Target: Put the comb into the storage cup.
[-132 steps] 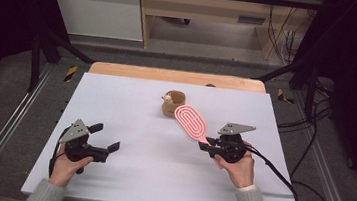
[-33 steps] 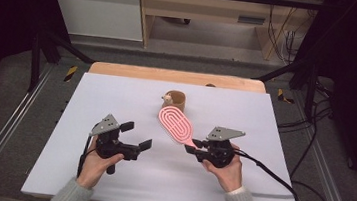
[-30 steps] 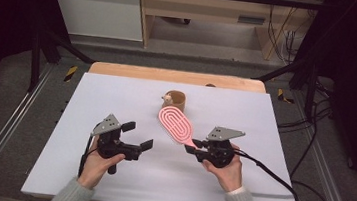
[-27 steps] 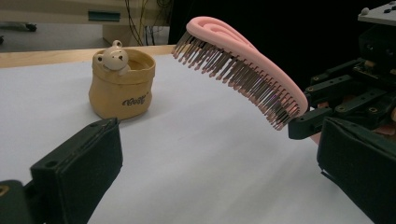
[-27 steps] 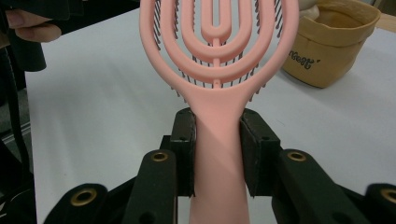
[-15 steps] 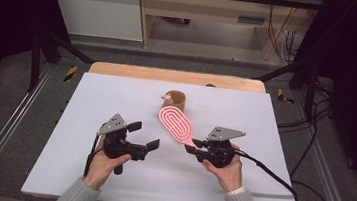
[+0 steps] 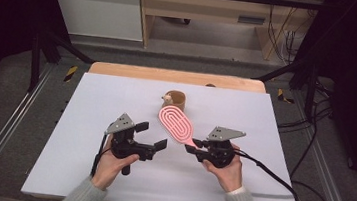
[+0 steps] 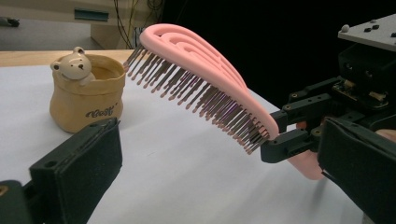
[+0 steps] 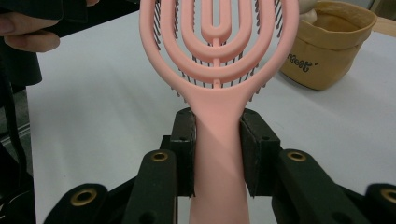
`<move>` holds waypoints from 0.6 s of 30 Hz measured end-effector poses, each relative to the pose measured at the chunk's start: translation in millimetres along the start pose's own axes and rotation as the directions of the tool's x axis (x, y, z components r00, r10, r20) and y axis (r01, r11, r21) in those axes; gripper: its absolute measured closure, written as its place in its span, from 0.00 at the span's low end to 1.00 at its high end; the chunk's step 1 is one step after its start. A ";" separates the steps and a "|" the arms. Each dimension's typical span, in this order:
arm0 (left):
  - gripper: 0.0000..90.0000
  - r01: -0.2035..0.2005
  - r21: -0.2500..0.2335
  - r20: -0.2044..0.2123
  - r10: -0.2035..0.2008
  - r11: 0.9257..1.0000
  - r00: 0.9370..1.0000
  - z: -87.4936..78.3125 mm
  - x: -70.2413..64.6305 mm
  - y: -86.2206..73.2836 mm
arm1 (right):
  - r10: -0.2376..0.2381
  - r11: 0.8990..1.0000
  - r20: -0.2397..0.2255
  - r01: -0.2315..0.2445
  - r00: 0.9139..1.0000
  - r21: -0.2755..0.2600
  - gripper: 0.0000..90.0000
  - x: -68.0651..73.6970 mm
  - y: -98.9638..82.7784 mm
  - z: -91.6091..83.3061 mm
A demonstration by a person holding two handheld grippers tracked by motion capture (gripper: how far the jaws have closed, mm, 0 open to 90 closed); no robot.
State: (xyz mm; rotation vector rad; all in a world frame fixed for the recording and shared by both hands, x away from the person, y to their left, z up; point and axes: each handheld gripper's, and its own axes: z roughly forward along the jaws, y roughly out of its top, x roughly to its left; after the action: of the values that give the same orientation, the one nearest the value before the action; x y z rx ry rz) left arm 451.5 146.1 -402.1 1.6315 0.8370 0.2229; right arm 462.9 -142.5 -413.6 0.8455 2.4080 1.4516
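Note:
A pink vented hairbrush (image 7: 176,124) hangs above the white table, bristles down, its head towards the far left. My right gripper (image 7: 190,145) is shut on its handle (image 9: 218,140), one pad on each side. The brush (image 8: 205,88) slants up from that grip in the left gripper view. My left gripper (image 7: 151,135) is open with nothing between its pads, a short way left of the brush and pointing right at it. A small tan pot with a bear figure (image 7: 174,99) stands on the table just beyond the brush head (image 9: 217,37).
The white table (image 7: 91,101) has bare surface to the left, right and front. A wooden strip (image 7: 169,75) runs along its far edge. Cables (image 7: 269,170) trail from the right gripper across the table's right side. Metal rails flank the table.
My left gripper has moved right across the table towards the brush. The right gripper has swung the brush head a little left since the oldest frame and has held still since.

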 end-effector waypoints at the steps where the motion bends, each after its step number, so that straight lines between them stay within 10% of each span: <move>1: 0.00 0.002 0.001 0.000 -0.002 1.000 1.000 1.4 -0.7 0.1 | 0.000 1.000 0.001 0.000 1.000 0.000 0.77 0.1 0.0 0.0; 18: 0.00 0.044 -0.017 -0.025 -0.044 0.999 0.999 17.6 -7.1 6.7 | -0.006 1.000 -0.003 0.006 1.000 -0.003 0.77 0.8 0.1 0.1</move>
State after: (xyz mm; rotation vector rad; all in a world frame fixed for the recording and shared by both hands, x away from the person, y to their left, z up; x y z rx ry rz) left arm 459.1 127.9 -398.3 1.5966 0.8875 0.2196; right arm 462.3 -142.0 -413.4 0.8360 2.4079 1.4546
